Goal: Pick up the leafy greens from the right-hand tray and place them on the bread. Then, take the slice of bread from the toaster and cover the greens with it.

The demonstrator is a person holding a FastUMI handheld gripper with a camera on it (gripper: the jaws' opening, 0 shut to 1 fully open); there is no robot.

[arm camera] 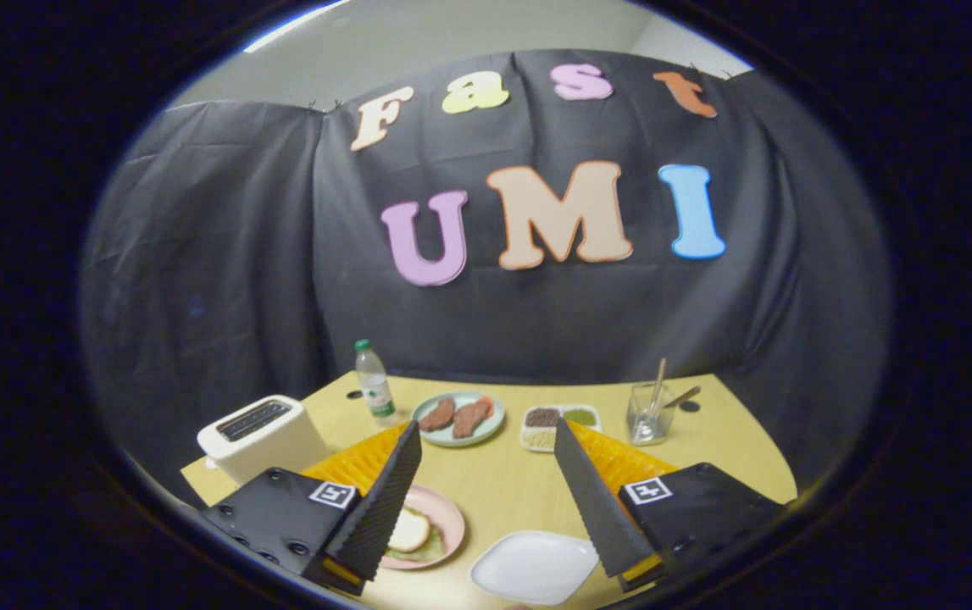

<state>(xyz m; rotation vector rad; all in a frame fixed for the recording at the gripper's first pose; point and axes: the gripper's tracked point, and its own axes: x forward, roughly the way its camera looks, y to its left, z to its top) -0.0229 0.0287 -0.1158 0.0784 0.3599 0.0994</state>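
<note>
Leafy greens (418, 555) lie on the pink plate (450, 518) at the lower centre-left of the frame, showing as a green fringe under a pale bread slice (410, 531) that sits on top of them; the left finger hides part of that plate, so how squarely the slice sits I cannot tell. By that stack, both steps look finished: greens on the bread, and a slice covering them; whether a lower slice lies beneath the greens is hidden. White tray (534, 566) at the lower centre, just beside the pink plate and between the fingers, is bare, which fits the greens having been taken from it. Toaster (263, 435) stands at the left, well apart from the plate; its slots look dark and no bread stands proud of them, as far as this angle allows. Gripper (486, 440) hangs above the table (502, 483) with its fingers wide apart and nothing held between them; little seems left to do beyond perhaps squaring the top slice, if it needs that.
</note>
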